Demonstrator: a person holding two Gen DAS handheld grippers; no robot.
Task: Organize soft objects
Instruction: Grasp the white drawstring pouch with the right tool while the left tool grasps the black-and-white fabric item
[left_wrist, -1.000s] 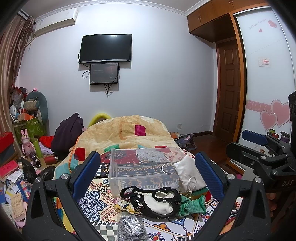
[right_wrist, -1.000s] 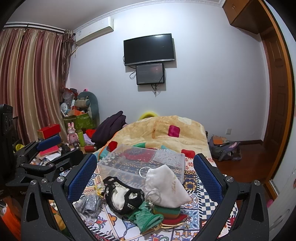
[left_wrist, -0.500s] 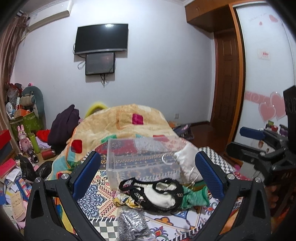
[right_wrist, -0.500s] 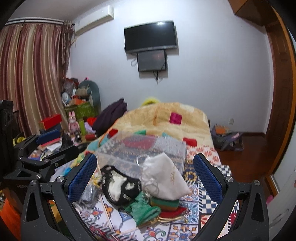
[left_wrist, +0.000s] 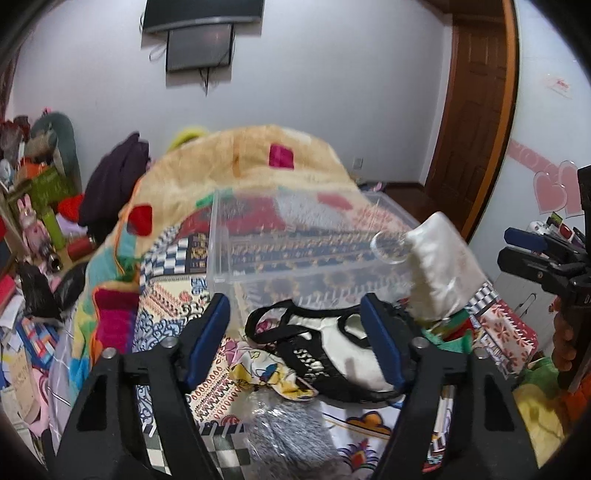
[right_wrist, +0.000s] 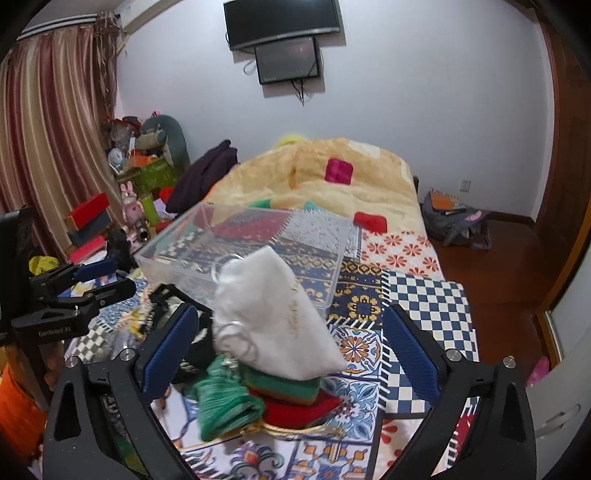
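Left gripper (left_wrist: 301, 325): jaws held apart, centre frame, nothing clamped.
Right gripper (right_wrist: 291, 343): jaws held apart, white pouch (right_wrist: 277, 314) framed between.
Writing: "GenRobot AI" is read, left edge, right-wrist view.

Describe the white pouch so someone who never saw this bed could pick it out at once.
On the patterned bed cover, find the clear plastic box. Leaning at its near edge, atop a stack of green and red cloth, is the white pouch. It is the only plain white, wedge-shaped piece there, with thin metal rings hanging at its left side.
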